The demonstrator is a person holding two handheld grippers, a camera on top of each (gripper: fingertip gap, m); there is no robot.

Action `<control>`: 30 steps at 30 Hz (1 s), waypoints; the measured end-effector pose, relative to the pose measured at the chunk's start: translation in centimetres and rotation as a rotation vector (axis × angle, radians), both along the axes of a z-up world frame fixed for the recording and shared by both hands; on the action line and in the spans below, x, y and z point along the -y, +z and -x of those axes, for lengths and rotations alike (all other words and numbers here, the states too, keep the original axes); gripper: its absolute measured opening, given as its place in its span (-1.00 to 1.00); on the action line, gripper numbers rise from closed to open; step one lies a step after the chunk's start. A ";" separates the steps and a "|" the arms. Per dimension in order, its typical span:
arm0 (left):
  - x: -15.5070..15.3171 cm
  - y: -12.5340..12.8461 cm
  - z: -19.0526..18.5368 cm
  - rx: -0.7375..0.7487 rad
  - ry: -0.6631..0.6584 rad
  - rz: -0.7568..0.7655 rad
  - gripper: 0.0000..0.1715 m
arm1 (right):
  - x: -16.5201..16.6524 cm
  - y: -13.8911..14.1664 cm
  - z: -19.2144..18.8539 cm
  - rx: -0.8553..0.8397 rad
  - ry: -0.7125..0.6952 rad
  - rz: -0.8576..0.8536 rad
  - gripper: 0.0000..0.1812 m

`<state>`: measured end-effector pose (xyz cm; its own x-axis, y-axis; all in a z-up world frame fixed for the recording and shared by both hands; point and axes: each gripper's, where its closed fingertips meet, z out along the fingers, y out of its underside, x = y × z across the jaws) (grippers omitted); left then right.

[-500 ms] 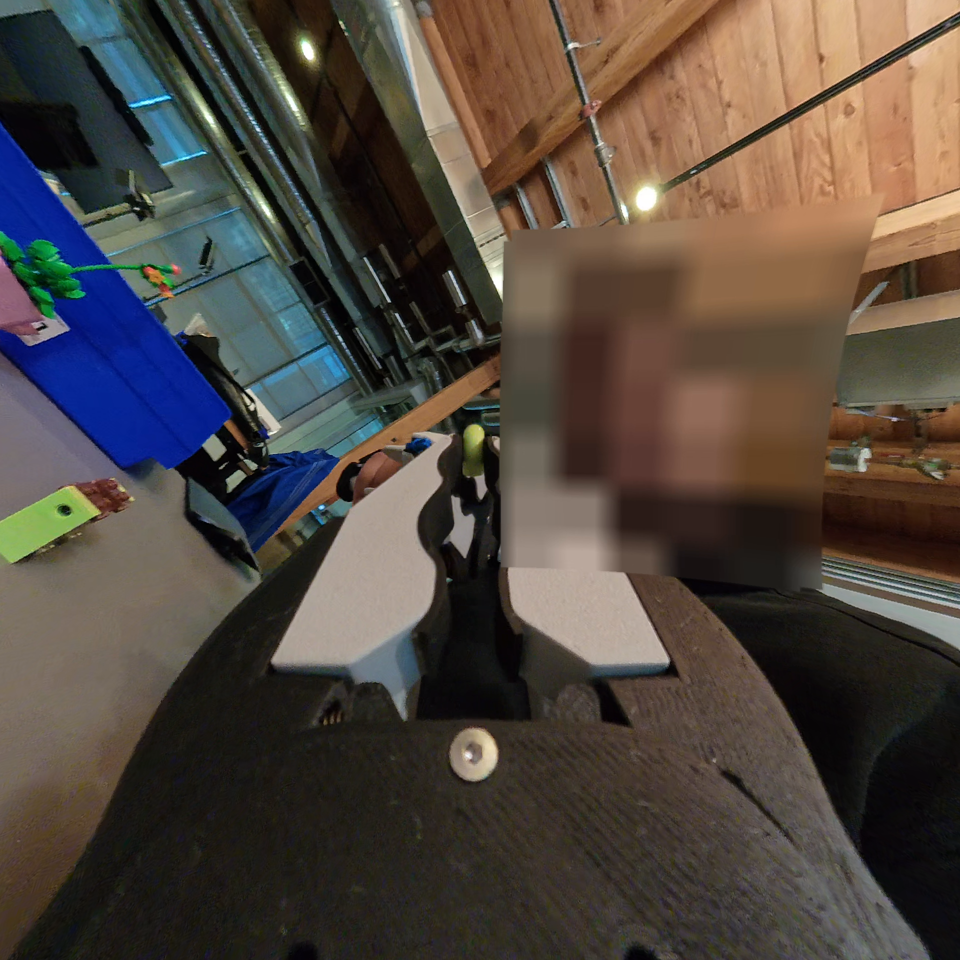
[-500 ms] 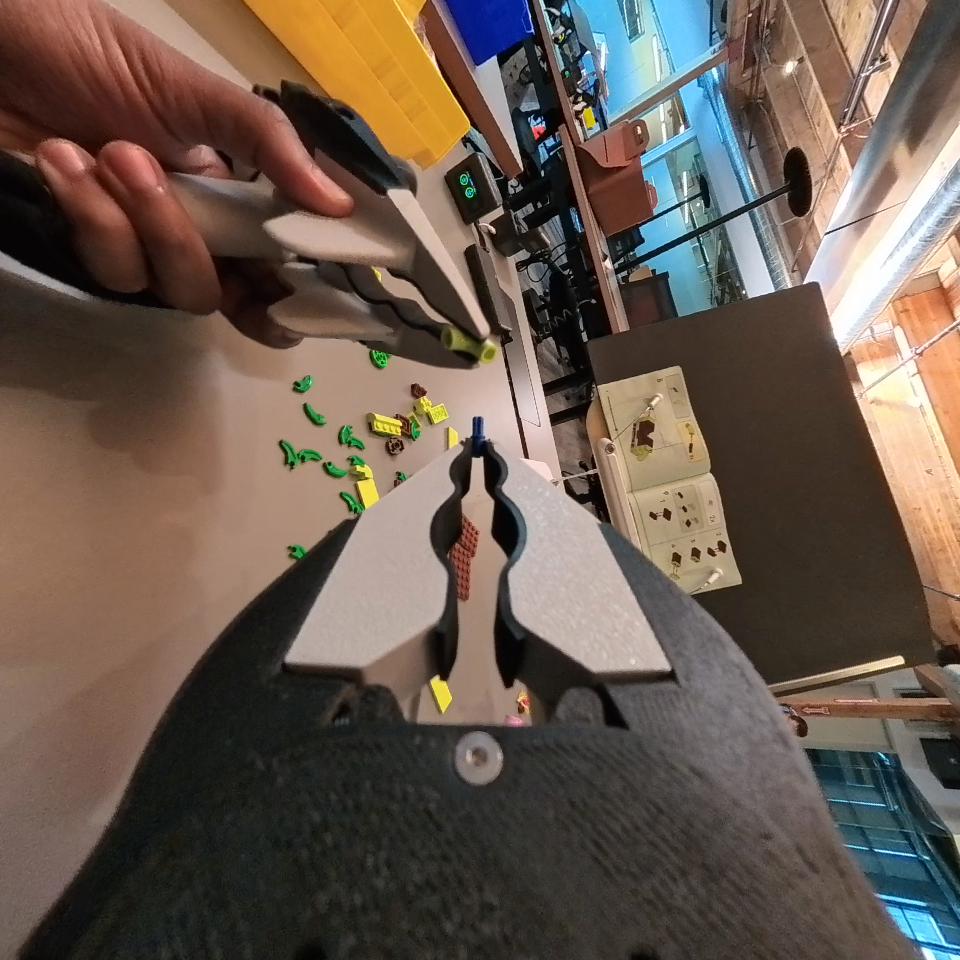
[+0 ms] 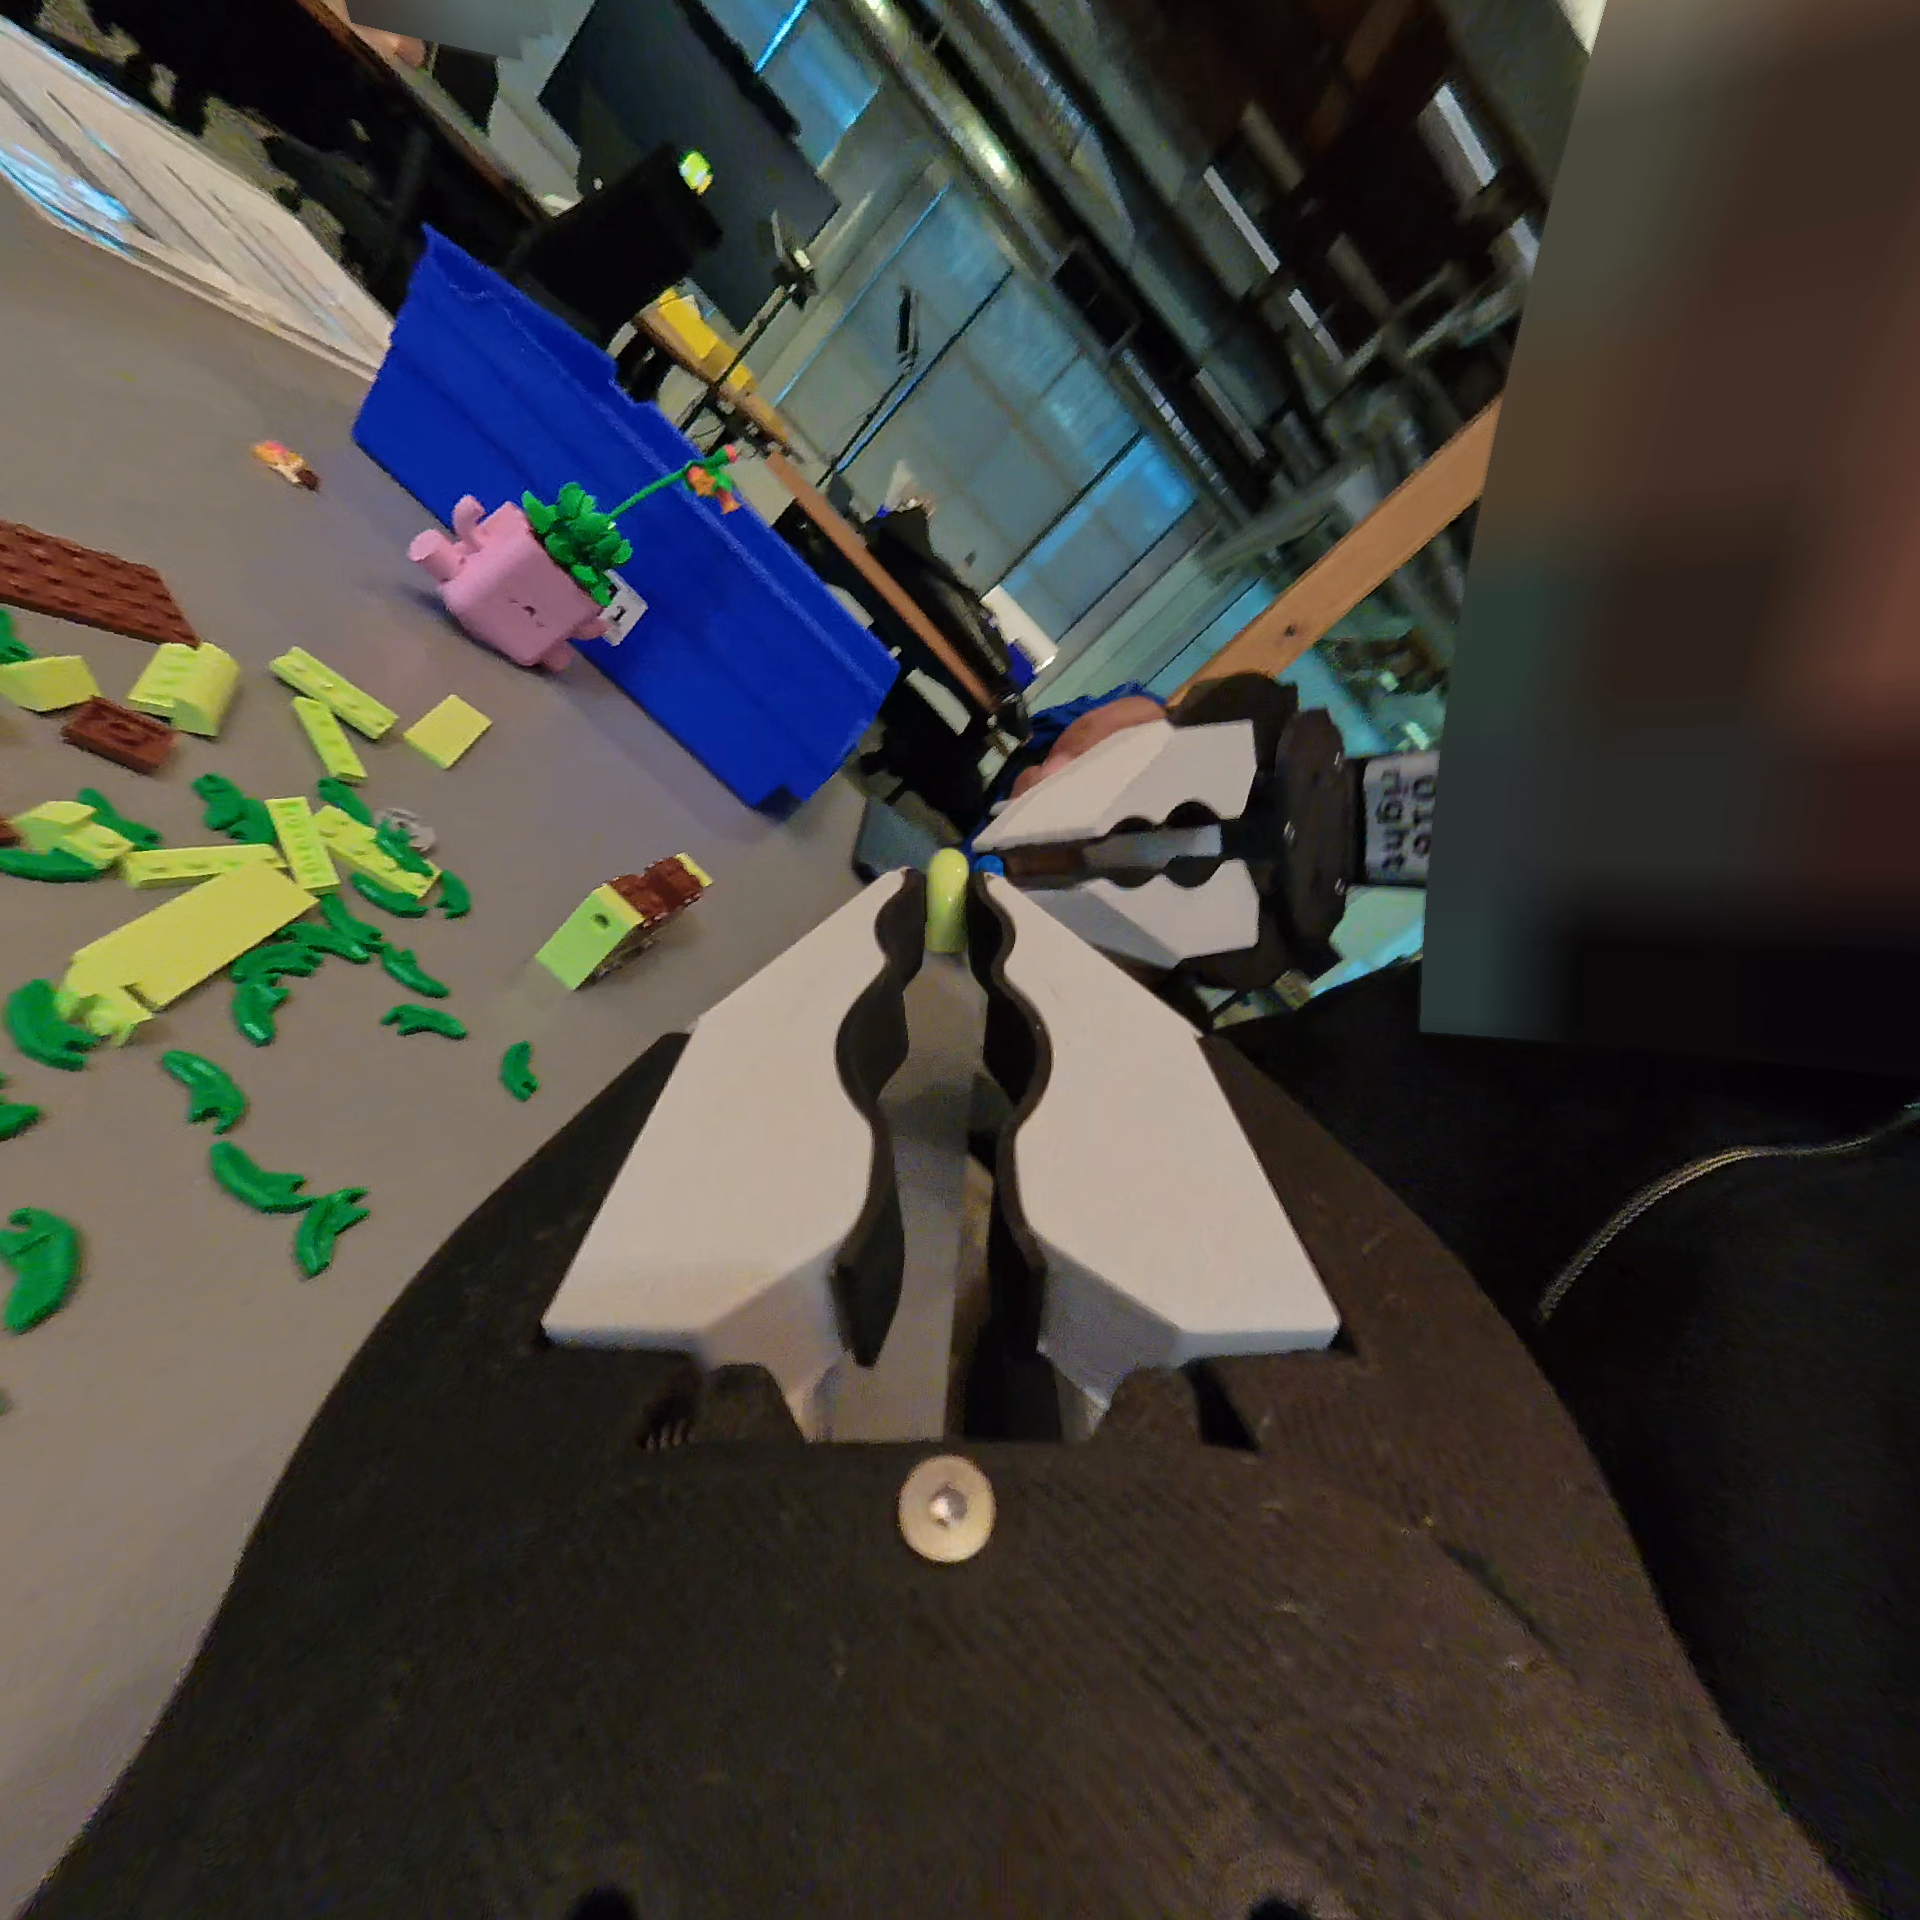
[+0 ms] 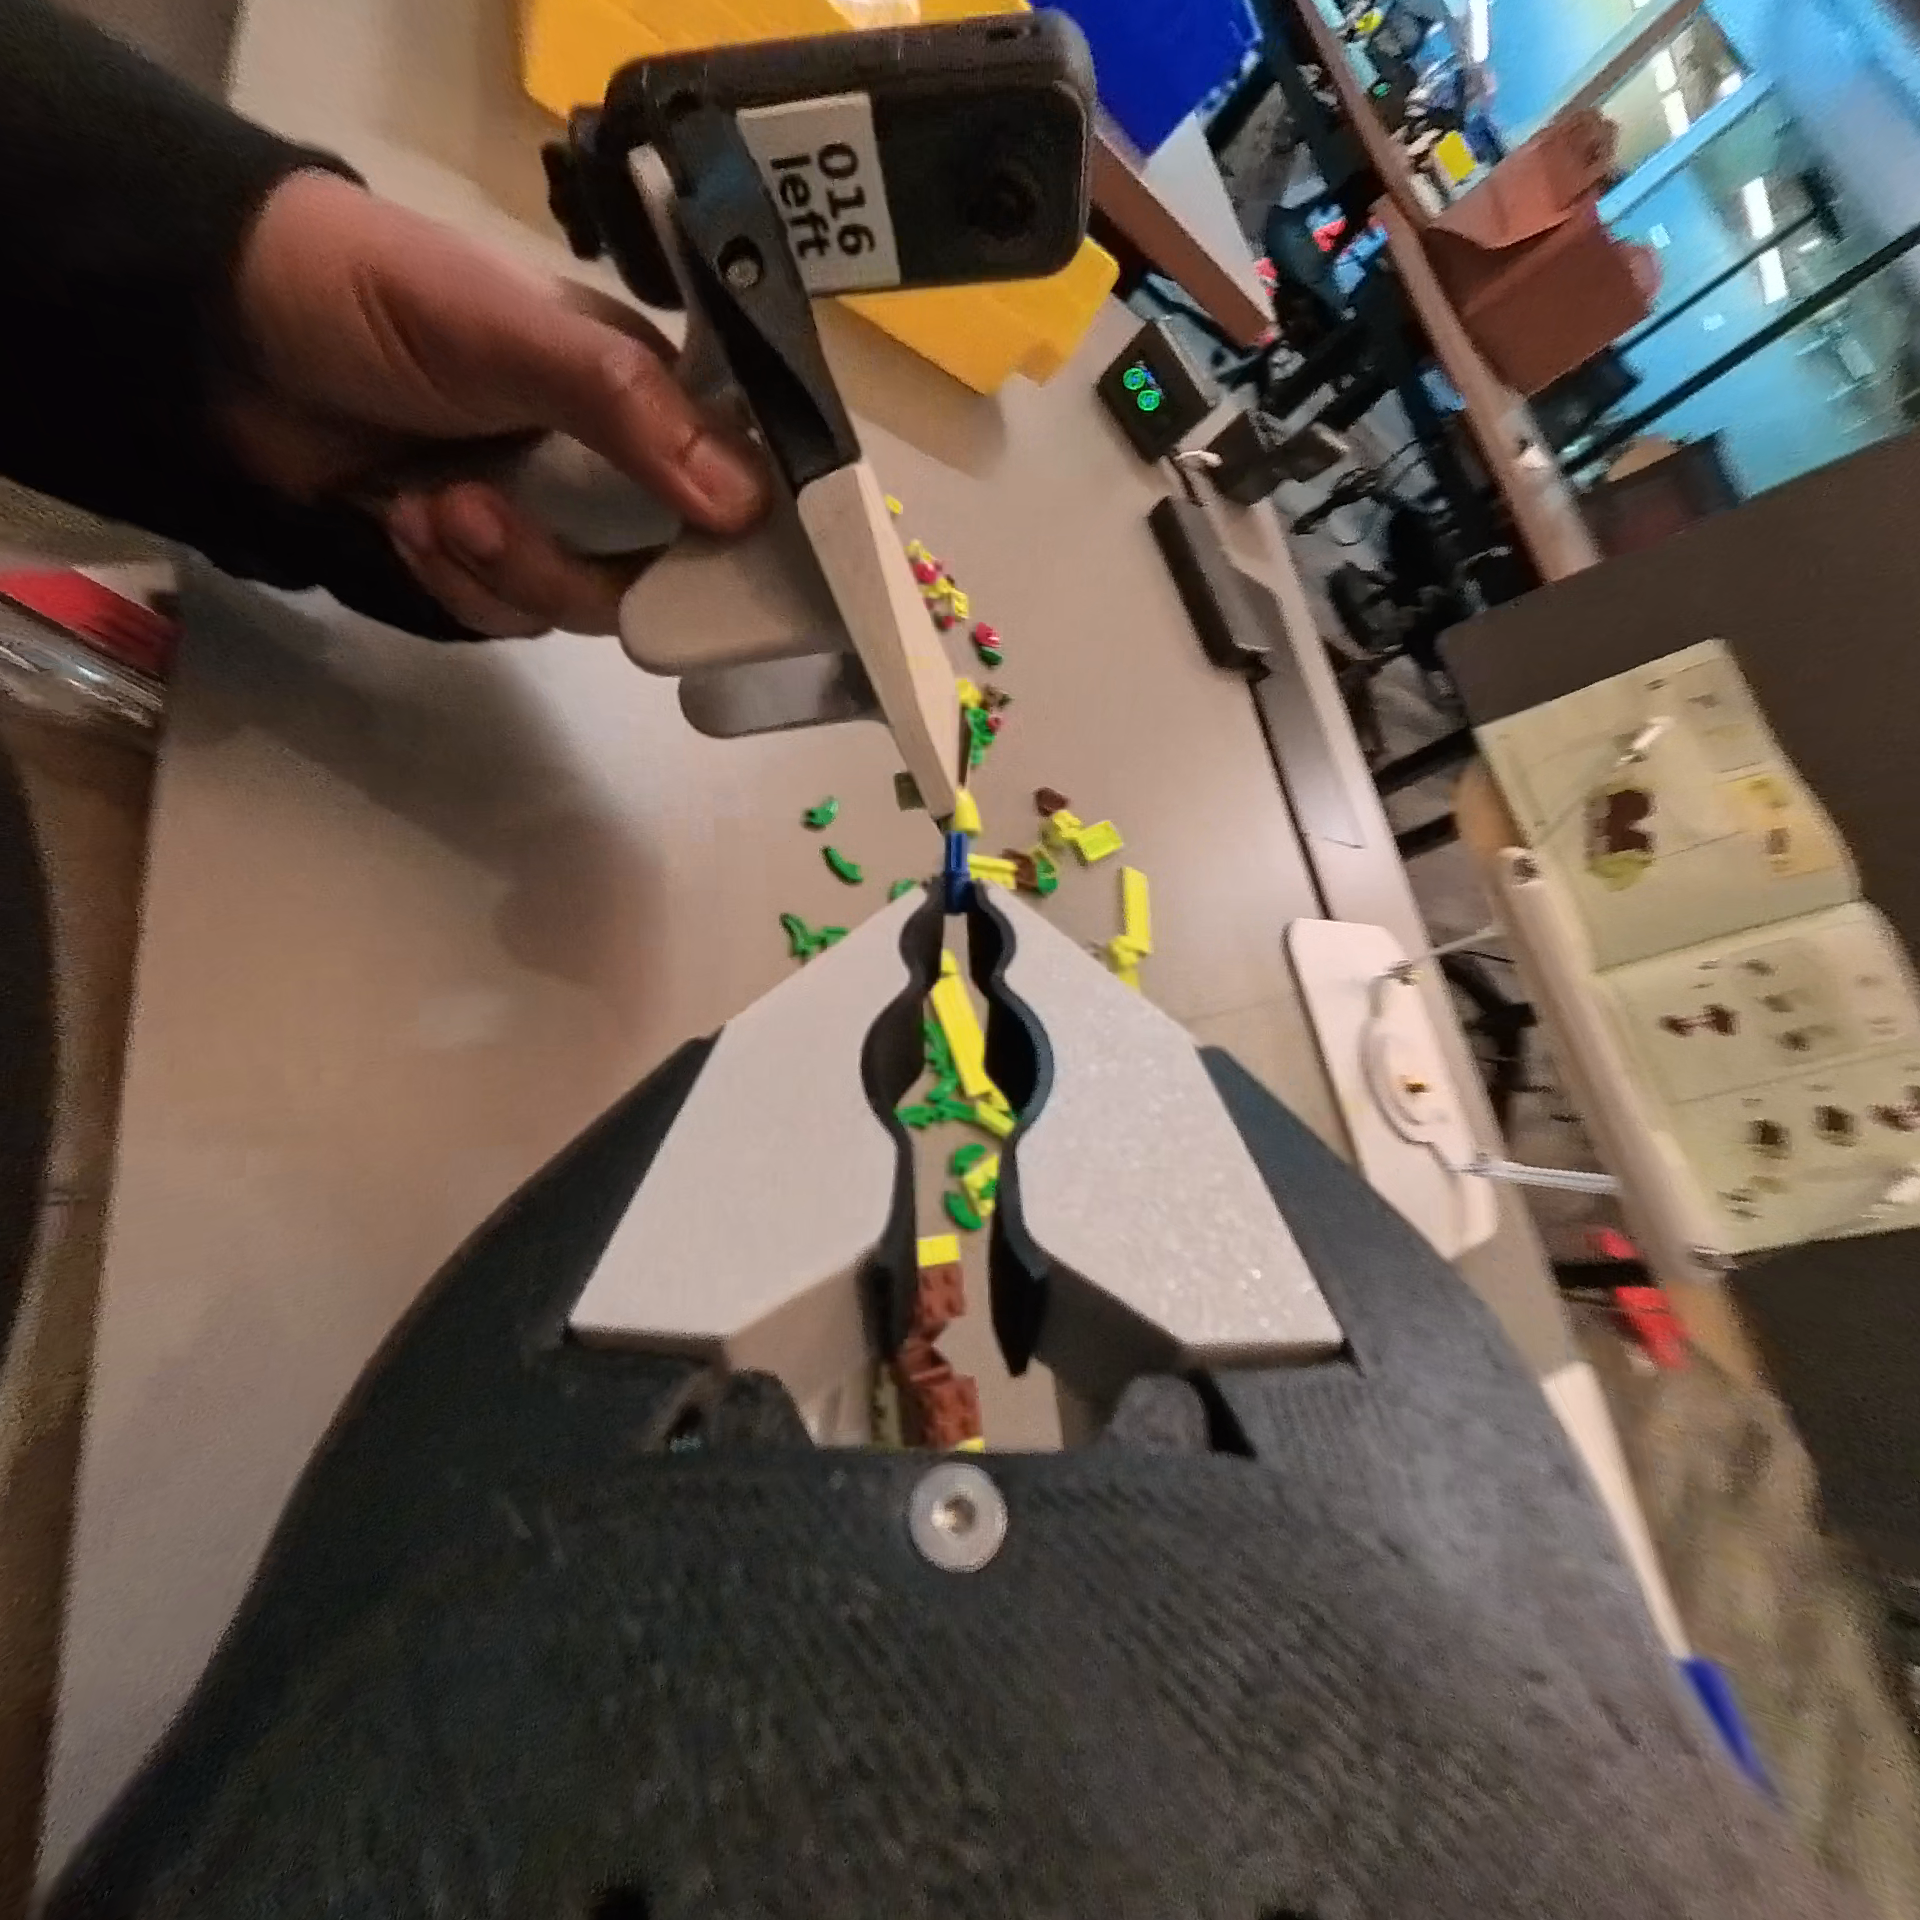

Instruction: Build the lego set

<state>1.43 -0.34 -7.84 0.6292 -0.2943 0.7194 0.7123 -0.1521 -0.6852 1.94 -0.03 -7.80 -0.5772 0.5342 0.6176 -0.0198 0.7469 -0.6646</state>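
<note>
Left gripper [image 3: 948, 883] pinching a lime peg [image 3: 947, 902] at its fingertips, right gripper [image 4: 954, 902] clamped on a small blue pin [image 4: 953, 868], the two pieces held tip to tip in mid-air above the grey table [image 3: 623, 769] strewn with loose green and lime parts. Risk of a skewed approach or slack grip popping either tiny piece out to drop among the scatter. Compared with half a second earlier: tips brought from apart into near contact, left gripper swung from ceiling-facing down toward the table

loose pieces [image 3: 260, 883] scattered on table [image 3: 156, 1455], bin [image 3: 623, 561] behind potted model [image 3: 520, 582]
</note>
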 end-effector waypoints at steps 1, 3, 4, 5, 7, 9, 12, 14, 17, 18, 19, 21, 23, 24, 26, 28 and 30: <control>0.0 -0.2 -0.1 -0.027 0.000 0.015 -0.94 | 0.0 -0.1 -0.1 0.032 0.011 0.036 -0.98; 0.1 -0.4 -0.1 -0.062 0.001 0.033 -0.94 | -0.2 -0.4 -0.2 0.092 0.028 0.095 -0.98; 0.2 -0.5 -0.2 -0.075 -0.001 0.042 -0.94 | -0.4 -0.5 -0.2 0.114 0.033 0.121 -0.98; 0.2 -0.6 -0.2 -0.088 -0.005 0.052 -0.94 | -0.5 -0.7 -0.2 0.135 0.039 0.145 -0.98; 0.1 -1.0 -0.3 -0.121 -0.009 0.083 -0.94 | -0.8 -1.0 -0.2 0.168 0.048 0.183 -0.98; -0.1 -1.3 -0.5 -0.157 -0.016 0.111 -0.94 | -0.8 -1.4 -0.1 0.187 0.055 0.200 -0.98; -0.4 -1.6 -0.7 -0.202 -0.017 0.137 -0.94 | -0.8 -1.9 0.0 0.198 0.062 0.205 -0.98; -0.7 -1.6 -0.8 -0.214 -0.020 0.144 -0.94 | -0.8 -2.2 0.0 0.203 0.066 0.209 -0.98; -0.8 -1.6 -0.7 -0.218 -0.018 0.144 -0.94 | -0.8 -2.4 0.1 0.214 0.075 0.230 -0.98; -0.8 -1.7 -0.7 -0.216 -0.019 0.144 -0.94 | -0.8 -2.5 0.1 0.217 0.076 0.236 -0.98; -0.7 -1.8 -0.7 -0.215 -0.019 0.148 -0.94 | -0.8 -2.6 0.1 0.219 0.077 0.237 -0.98; -0.7 -2.2 -0.6 -0.222 -0.015 0.169 -0.94 | -0.8 -2.5 0.2 0.206 0.079 0.235 -0.98; -0.5 -2.3 -0.6 -0.227 -0.018 0.174 -0.94 | -0.7 -2.6 0.1 0.208 0.087 0.233 -0.98; -0.5 -2.2 -0.6 -0.225 -0.020 0.172 -0.94 | -0.6 -2.6 0.1 0.204 0.089 0.223 -0.98; -0.5 -2.3 -0.6 -0.221 -0.023 0.176 -0.94 | -0.5 -3.0 0.1 0.206 0.087 0.199 -0.98; -0.4 -2.6 -0.7 -0.230 -0.033 0.189 -0.93 | -0.3 -3.0 0.1 0.199 0.088 0.188 -0.98; -0.4 -2.7 -0.7 -0.235 -0.031 0.195 -0.94 | -0.3 -3.1 0.2 0.196 0.087 0.180 -0.98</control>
